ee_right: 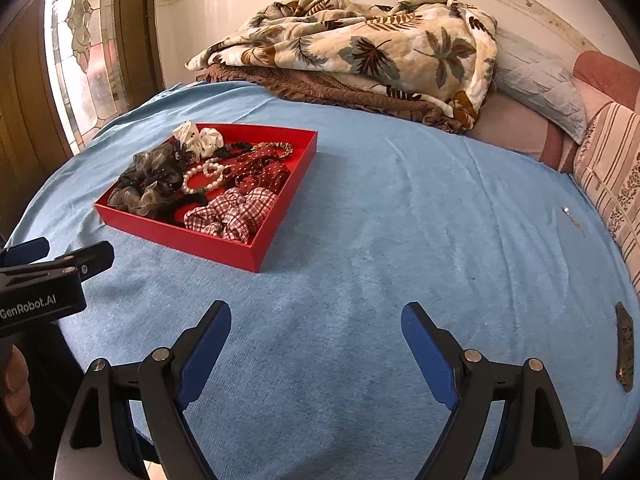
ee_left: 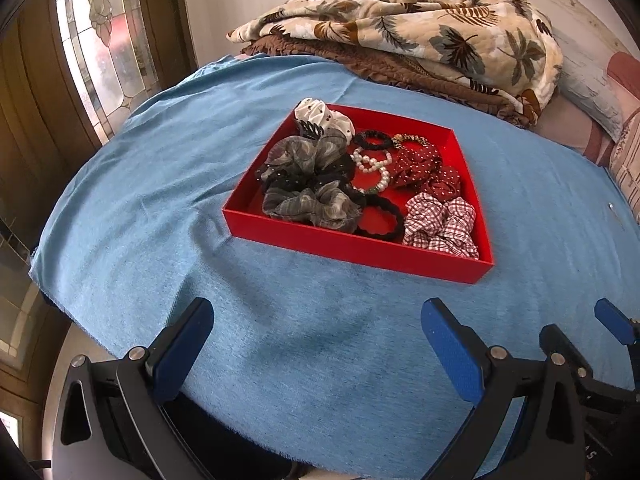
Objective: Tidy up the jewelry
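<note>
A red tray point(ee_left: 352, 249) point(ee_right: 208, 246) rests on a blue cloth and holds several hair ties and bracelets. In it lie a grey scrunchie point(ee_left: 308, 204), a pearl bracelet point(ee_left: 374, 164) point(ee_right: 204, 178), a red checked scrunchie point(ee_left: 442, 224) point(ee_right: 234, 212), a dark red dotted scrunchie point(ee_left: 420, 168), a black hair band point(ee_left: 380, 220) and a white dotted scrunchie point(ee_left: 324, 118) point(ee_right: 200, 138). My left gripper point(ee_left: 318, 316) stands open in front of the tray, nothing between its fingers. To the right of the tray my right gripper point(ee_right: 316, 320) is open over bare cloth.
The blue cloth point(ee_left: 160, 184) point(ee_right: 400, 208) covers a bed. A leaf-print blanket point(ee_left: 400, 28) point(ee_right: 360, 48) is heaped at the far end, pillows point(ee_right: 612, 184) at the right. A small dark object point(ee_right: 625, 346) lies near the right edge. A stained-glass door point(ee_left: 100, 40) stands at the left.
</note>
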### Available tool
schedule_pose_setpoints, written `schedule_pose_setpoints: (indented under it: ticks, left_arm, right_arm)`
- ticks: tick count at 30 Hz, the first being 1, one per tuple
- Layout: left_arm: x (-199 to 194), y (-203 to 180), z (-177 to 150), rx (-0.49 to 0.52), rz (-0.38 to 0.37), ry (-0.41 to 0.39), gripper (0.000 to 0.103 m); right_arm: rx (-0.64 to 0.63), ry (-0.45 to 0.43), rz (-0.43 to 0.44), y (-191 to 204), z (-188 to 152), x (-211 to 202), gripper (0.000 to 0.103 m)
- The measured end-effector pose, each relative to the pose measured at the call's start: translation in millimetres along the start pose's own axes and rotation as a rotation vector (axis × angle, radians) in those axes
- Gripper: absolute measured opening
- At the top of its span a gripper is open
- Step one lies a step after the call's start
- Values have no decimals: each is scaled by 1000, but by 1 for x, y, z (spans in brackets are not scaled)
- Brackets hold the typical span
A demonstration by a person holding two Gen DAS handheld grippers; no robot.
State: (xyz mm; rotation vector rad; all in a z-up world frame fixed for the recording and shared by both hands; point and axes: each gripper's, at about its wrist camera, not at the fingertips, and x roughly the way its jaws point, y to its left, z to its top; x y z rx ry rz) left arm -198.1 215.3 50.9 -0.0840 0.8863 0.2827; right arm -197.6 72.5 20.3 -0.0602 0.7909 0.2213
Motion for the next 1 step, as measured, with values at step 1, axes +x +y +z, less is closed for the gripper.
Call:
schedule_pose_setpoints:
  ticks: [1]
  left_arm:
    - [-1, -2, 0, 8, 4, 0, 103]
  right_arm:
    - [1, -2, 4, -1, -1, 0, 90]
